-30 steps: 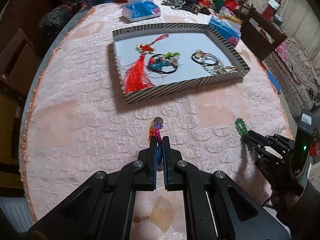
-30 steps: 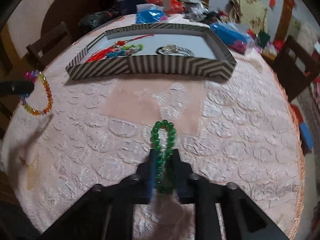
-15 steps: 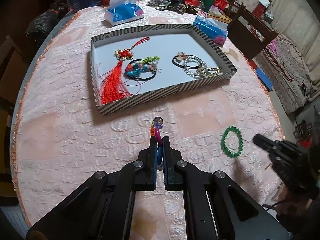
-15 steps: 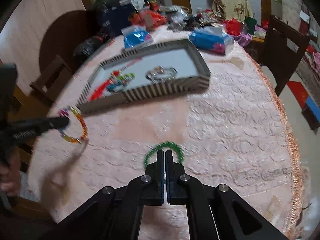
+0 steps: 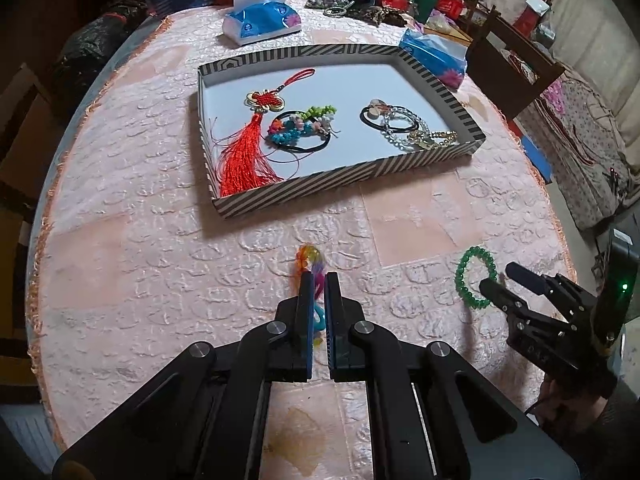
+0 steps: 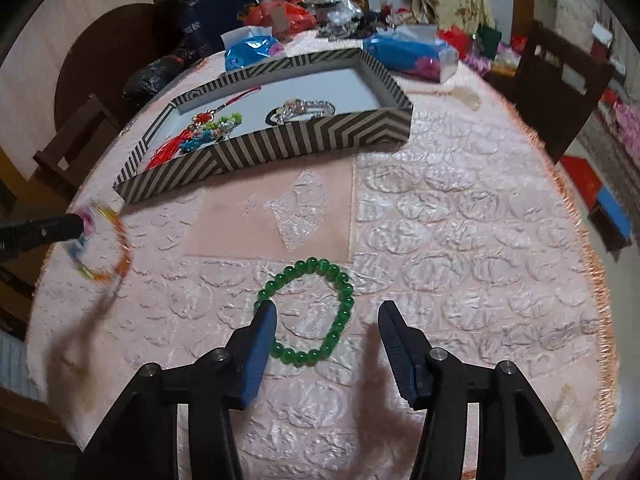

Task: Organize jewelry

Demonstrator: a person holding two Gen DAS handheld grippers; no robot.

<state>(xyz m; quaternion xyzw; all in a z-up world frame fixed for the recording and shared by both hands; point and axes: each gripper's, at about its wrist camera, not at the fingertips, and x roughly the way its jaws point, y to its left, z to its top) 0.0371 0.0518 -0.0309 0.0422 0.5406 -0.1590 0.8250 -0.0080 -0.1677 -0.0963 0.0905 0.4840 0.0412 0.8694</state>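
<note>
My left gripper [image 5: 316,280] is shut on a rainbow bead bracelet [image 5: 310,268], held above the pink tablecloth in front of the striped tray [image 5: 344,182]; the bracelet also shows blurred in the right wrist view [image 6: 104,248]. My right gripper [image 6: 326,316] is open just above a green bead bracelet [image 6: 308,312] that lies flat on the cloth; its left finger covers part of the ring. The green bracelet [image 5: 476,276] and right gripper [image 5: 502,280] show at the right of the left wrist view. The tray holds a red tassel knot [image 5: 248,148], flowered hair ties [image 5: 304,128] and crystal bracelets [image 5: 404,124].
Two blue tissue packs [image 5: 260,22] [image 5: 436,54] lie beyond the tray, with clutter at the table's far edge. A dark chair [image 6: 560,80] stands at the right. The fringed table edge [image 6: 596,280] curves close on the right.
The right gripper let go of the green bracelet, which now lies on the cloth, shut briefly, then opened wide over it. The left gripper still holds the rainbow bracelet, which swings.
</note>
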